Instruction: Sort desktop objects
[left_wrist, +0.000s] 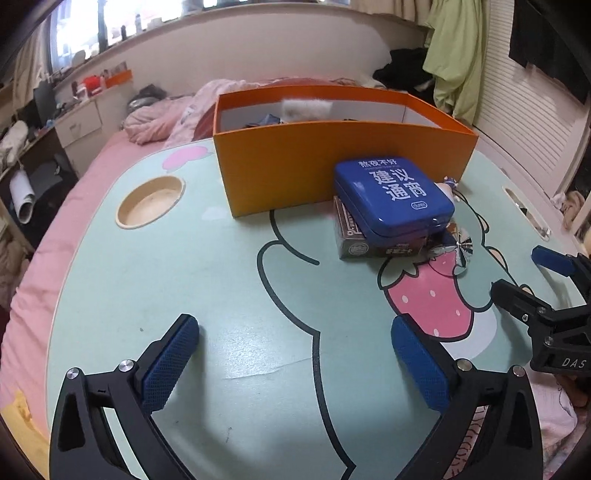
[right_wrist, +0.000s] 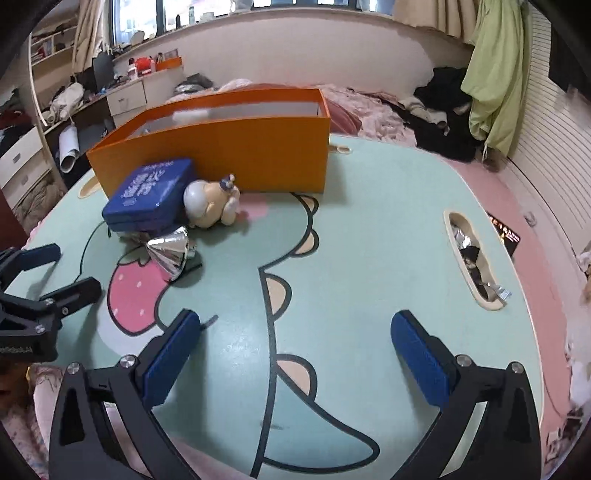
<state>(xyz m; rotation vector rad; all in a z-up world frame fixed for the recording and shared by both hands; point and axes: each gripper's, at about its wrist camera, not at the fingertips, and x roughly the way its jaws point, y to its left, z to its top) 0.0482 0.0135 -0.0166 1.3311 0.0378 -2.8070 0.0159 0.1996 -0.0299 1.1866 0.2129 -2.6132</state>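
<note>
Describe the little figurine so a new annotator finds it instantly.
Find the big orange box at the back of the mint cartoon table. Against its front wall, right of the blue tin, lies the figurine. It is the only rounded, cream-coloured item; the tin is flat, the nearby cone shiny silver.

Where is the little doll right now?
In the right wrist view the little doll lies on the lap table, between the blue tin and the orange box.

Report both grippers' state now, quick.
Left gripper: open, holding nothing.
Right gripper: open, holding nothing.
</note>
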